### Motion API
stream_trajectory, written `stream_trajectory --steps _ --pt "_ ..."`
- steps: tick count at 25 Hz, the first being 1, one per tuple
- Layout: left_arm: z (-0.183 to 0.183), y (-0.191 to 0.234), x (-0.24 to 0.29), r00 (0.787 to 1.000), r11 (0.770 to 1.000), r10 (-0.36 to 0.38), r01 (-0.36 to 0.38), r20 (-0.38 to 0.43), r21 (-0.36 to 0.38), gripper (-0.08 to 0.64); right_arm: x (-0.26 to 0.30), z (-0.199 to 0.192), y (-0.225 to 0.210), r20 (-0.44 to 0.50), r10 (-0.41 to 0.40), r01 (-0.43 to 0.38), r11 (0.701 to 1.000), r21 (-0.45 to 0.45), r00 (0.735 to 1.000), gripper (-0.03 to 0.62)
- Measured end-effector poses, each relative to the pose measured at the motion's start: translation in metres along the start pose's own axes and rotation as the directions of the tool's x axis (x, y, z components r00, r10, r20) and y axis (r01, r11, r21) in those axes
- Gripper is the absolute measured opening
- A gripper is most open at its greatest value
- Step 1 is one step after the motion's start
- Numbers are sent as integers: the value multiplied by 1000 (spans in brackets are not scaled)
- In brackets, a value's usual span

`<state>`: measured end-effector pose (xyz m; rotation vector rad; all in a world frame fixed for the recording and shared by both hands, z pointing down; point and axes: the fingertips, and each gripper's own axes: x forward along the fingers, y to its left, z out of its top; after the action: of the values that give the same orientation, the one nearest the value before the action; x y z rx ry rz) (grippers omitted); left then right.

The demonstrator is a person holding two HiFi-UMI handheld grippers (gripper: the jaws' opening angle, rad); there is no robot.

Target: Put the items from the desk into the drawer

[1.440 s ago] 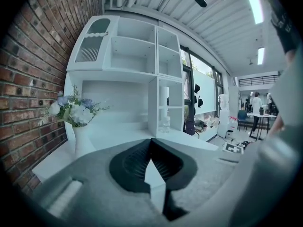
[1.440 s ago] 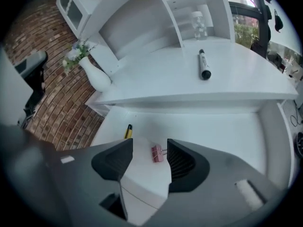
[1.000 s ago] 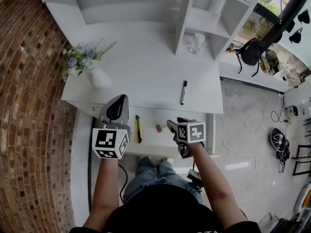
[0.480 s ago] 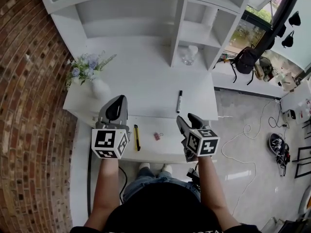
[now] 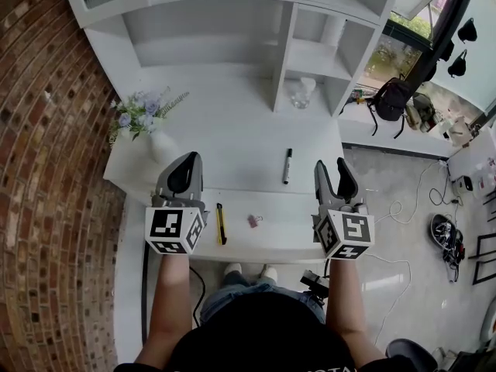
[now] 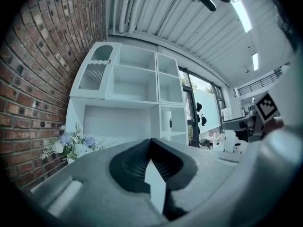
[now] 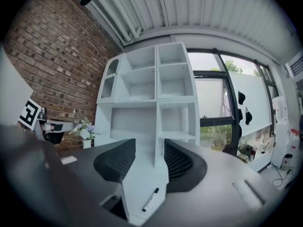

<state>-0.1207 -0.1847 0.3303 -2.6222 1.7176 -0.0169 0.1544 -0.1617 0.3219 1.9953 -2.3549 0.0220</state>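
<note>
A black marker lies on the white desk, also seen between the jaws' line of sight in the right gripper view. In the open drawer below the desk's front edge lie a yellow utility knife and a small pink clip. My left gripper hovers over the drawer's left end, shut and empty. My right gripper is held at the drawer's right end; its jaws have just been closing, stand apart, and hold nothing.
A vase of flowers stands at the desk's left back. A white shelf unit rises behind the desk, with a glass in one bay. A brick wall runs along the left. Cables lie on the floor at the right.
My right gripper has risen and swung right, from over the drawer's middle to its right end, now pointing at the shelves. The left gripper rose slightly.
</note>
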Motion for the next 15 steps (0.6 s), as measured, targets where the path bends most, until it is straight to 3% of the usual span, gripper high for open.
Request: stream_trajectory --steps 3,6,11,15 --pt "-1 4 0 1000 1000 3 -3 2 -5 -2 2 16 -5 48 -27 30 998 -57 998 221" --pt "-3 7 4 1000 1000 2 -2 0 -6 -2 8 11 -5 22 -27 28 998 -50 999 229" --pt "-7 11 13 1000 1000 2 -2 -14 -11 -2 28 -25 2 -111 30 -28 999 15 993 221" --pt "-15 13 24 999 1000 -6 6 -32 -16 -2 47 -59 4 -220 40 -27 998 60 975 218"
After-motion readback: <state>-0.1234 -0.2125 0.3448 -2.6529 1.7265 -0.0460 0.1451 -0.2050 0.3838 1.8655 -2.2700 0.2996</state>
